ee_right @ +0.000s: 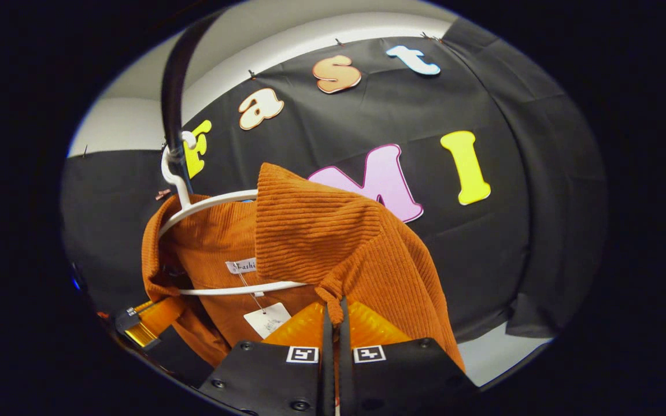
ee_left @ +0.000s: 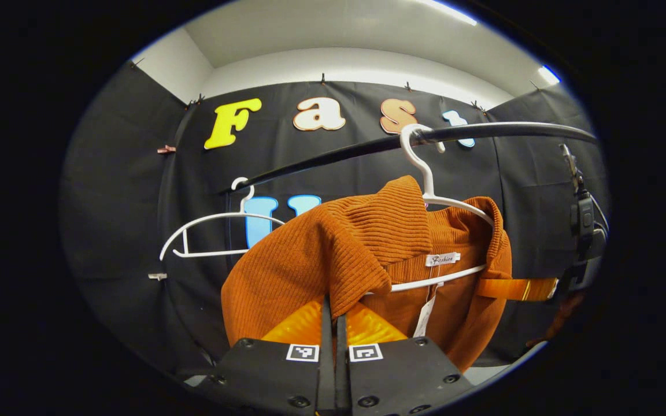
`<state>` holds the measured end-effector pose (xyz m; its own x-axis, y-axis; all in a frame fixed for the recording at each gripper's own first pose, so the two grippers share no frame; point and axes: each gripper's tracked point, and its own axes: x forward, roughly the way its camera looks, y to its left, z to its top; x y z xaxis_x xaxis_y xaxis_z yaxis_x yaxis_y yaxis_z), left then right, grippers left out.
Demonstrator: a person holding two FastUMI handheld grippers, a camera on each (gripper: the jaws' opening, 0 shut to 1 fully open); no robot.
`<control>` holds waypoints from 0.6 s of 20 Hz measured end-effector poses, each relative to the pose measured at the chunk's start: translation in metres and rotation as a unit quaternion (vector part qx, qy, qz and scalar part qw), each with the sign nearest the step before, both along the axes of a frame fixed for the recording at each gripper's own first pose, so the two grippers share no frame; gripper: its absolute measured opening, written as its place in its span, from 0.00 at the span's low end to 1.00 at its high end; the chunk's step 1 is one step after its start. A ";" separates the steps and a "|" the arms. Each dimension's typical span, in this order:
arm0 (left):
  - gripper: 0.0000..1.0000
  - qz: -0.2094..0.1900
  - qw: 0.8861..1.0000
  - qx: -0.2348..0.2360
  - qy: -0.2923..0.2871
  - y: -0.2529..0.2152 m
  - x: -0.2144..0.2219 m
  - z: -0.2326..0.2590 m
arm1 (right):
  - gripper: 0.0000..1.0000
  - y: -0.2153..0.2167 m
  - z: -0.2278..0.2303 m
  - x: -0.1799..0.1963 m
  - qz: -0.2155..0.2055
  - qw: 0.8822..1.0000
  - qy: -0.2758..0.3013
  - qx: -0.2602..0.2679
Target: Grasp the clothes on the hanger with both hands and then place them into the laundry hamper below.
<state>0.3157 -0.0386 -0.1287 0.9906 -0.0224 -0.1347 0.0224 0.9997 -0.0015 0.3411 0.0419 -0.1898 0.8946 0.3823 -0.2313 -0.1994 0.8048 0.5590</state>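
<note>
Okay, I see both tongs clamped shut on the orange ribbed sweater [ee_left: 310, 254]. Left tongs [ee_left: 334, 315] pinch a fold at one shoulder, right tongs [ee_right: 336, 312] pinch a bunched knot of fabric at the other. Sweater hangs on a white hanger [ee_left: 425, 173] hooked over the black rail [ee_left: 367, 147]. A second, bare white hanger [ee_left: 211, 231] sits further along the rail.

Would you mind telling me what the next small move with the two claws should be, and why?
Probably lift both claws a little and draw the orange sweater off the white hanger. The left claw and right claw each pinch a fold of a shoulder, but the collar is draped over the hanger, which hangs from the black rail.
</note>
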 end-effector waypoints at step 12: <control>0.05 -0.004 0.999 -0.036 0.006 0.023 -0.001 0.043 | 0.07 -0.037 0.078 0.005 -0.010 0.990 -0.076 0.122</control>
<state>0.3150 -0.0156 -0.0857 0.9888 -0.0398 -0.1436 0.0293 0.9968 -0.0743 0.3460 0.0053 -0.1116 0.9199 0.3921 0.0032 -0.2816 0.6549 0.7013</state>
